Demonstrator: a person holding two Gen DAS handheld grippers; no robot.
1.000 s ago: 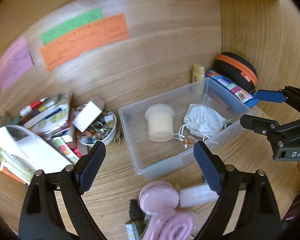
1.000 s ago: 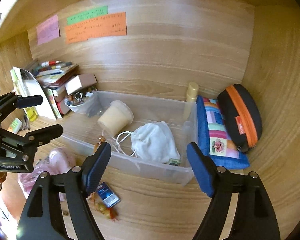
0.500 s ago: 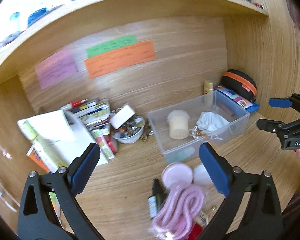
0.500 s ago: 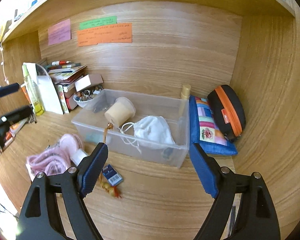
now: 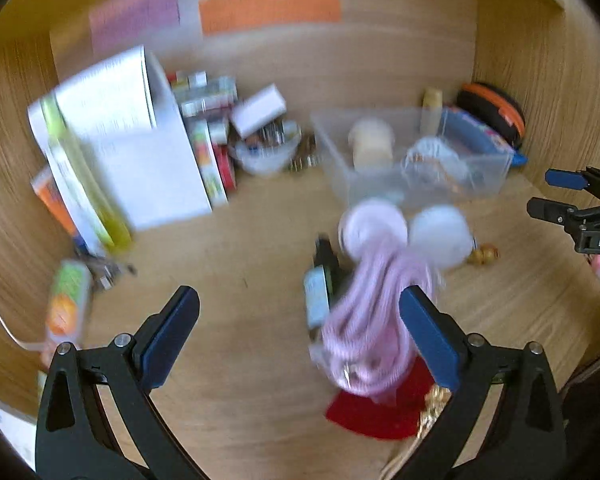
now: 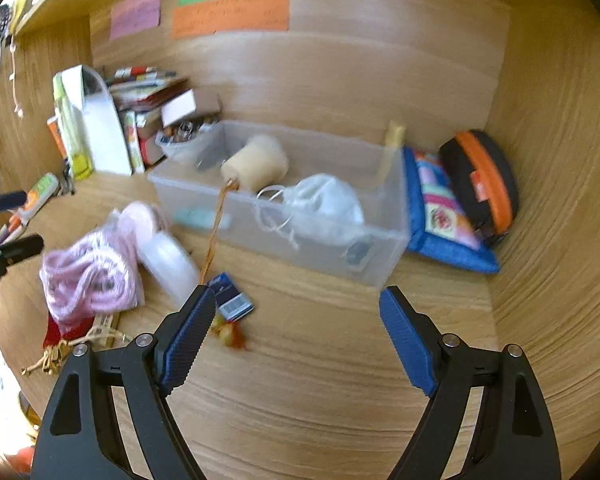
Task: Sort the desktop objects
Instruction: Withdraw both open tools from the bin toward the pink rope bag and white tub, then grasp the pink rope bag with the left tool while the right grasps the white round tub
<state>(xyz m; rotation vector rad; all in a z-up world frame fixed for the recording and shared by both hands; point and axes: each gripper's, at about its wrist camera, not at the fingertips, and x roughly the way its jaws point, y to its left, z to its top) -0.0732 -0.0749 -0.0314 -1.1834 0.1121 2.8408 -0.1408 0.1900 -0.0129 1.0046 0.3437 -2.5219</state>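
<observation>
Left wrist view: left gripper (image 5: 298, 330) jaws spread wide above the desk (image 5: 236, 272), pink cord (image 5: 370, 316) near its right finger. Right gripper (image 6: 296, 330) spread, empty, near the clear bin (image 6: 384, 236).

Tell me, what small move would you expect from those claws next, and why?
Probably the left claw drops onto the pink cord bundle. It is open and empty, and the bundle lies loose on the desk beside its right finger, outside the clear bin.
</observation>
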